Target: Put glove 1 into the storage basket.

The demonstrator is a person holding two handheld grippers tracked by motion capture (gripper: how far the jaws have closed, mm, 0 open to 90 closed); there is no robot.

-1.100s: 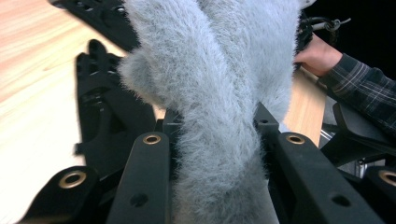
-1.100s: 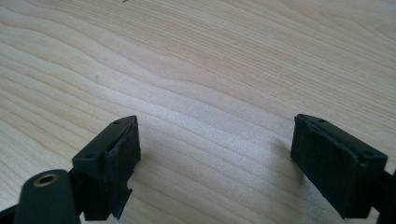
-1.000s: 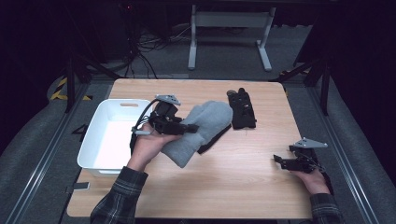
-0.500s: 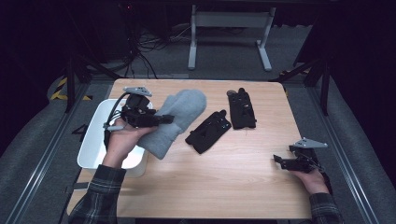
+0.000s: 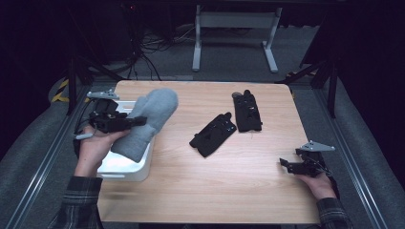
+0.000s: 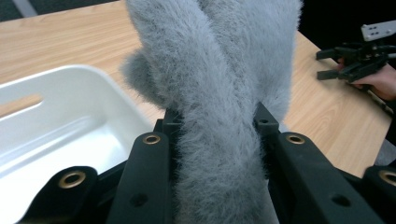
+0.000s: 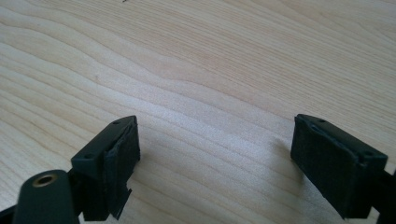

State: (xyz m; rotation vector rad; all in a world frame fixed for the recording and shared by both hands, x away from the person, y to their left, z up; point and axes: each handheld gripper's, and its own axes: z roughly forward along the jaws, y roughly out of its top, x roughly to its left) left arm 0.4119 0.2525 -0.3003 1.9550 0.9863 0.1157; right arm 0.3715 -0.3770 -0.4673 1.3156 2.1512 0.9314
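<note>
A pair of fuzzy grey mittens (image 5: 145, 119) hangs in the air over the white bin (image 5: 125, 164) at the table's left side, with my left gripper (image 5: 136, 121) shut on them. In the left gripper view the grey mittens (image 6: 219, 93) are pinched between both jaws, above the white bin (image 6: 56, 121). Two black gloves lie on the wood: one (image 5: 213, 134) near the middle, the other (image 5: 248, 110) farther back. My right gripper (image 5: 287, 164) rests at the right front of the table, open, and its pads (image 7: 119, 163) stand wide apart over bare wood.
The wooden table (image 5: 229, 195) has rounded corners and dark floor around it. A metal stand (image 5: 234, 28) and cables lie beyond the far edge. The right hand and its gripper (image 6: 355, 60) show in the distance in the left gripper view.
My left gripper has carried the grey mittens leftwards from the table's middle to above the white bin, uncovering the black glove that lay under them. The right gripper has stayed put.
</note>
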